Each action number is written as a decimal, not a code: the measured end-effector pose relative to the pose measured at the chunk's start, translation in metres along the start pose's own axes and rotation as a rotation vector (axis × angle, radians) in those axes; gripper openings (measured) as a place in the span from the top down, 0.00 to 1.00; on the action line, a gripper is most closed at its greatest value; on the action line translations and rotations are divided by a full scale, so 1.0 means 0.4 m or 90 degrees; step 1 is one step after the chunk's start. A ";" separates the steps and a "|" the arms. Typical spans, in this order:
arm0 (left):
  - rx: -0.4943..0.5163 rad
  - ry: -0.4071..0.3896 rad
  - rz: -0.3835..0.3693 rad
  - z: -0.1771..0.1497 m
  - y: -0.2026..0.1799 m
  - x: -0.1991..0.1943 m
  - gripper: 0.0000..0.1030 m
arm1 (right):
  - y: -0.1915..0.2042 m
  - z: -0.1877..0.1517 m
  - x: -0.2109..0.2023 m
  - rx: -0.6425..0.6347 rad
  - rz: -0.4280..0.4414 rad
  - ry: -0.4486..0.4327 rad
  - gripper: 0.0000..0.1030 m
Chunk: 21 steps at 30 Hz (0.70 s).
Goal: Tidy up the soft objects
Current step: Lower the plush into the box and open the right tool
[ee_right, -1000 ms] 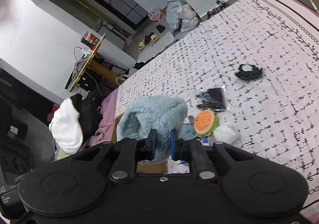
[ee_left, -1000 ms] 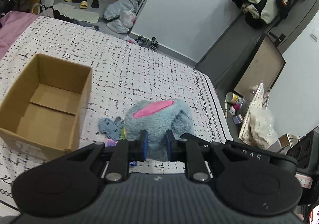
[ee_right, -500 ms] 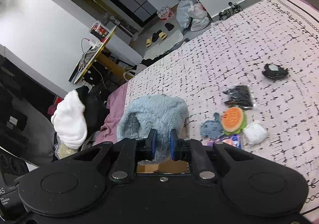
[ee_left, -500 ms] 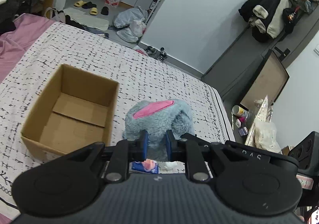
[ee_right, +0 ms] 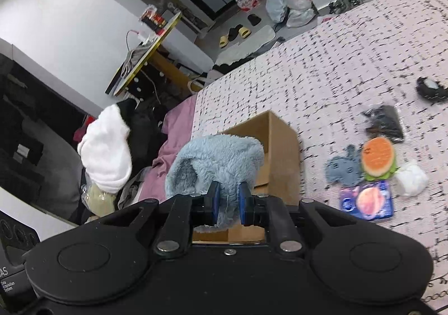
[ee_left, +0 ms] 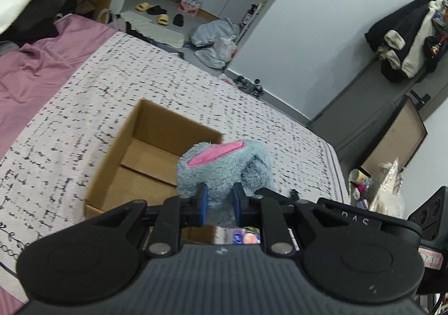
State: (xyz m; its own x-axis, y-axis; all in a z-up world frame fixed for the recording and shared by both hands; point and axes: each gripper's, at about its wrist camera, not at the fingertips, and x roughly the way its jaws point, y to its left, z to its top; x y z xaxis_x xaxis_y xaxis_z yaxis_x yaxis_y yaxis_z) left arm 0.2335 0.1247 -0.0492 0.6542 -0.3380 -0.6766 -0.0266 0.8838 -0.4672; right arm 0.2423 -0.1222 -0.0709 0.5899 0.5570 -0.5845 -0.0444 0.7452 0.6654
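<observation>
Both the left hand-held gripper [ee_left: 219, 204] and right hand-held gripper [ee_right: 227, 203] are clamping the blue plush toy [ee_left: 224, 166], hanging over the cardboard box [ee_left: 156, 163]; it looks light and squashy, so pinching thick fur is holding best.

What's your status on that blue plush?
Both tongs, left and right, shut on blue plush. Plush beside open box. Nothing blocking.

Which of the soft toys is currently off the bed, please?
The large fluffy blue plush with the pink ear, clamped by both hand-held grippers beside the cardboard box; the small grey-blue plush and burger-shaped toy lie on the bedspread.
</observation>
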 end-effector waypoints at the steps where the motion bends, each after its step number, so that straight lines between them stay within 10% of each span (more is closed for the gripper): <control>1: -0.002 0.001 0.003 0.003 0.010 0.001 0.83 | 0.005 -0.002 0.011 -0.002 -0.001 0.005 0.86; 21: -0.049 0.105 0.079 0.003 0.151 0.137 0.83 | 0.033 -0.027 0.188 -0.004 -0.077 0.113 0.85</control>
State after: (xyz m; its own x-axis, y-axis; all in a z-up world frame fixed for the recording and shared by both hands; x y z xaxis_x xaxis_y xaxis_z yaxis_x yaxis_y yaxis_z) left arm 0.2685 0.1599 -0.1138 0.5096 -0.2820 -0.8129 -0.1608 0.8969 -0.4120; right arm 0.2772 -0.0666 -0.1111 0.4403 0.5184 -0.7331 0.0131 0.8127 0.5826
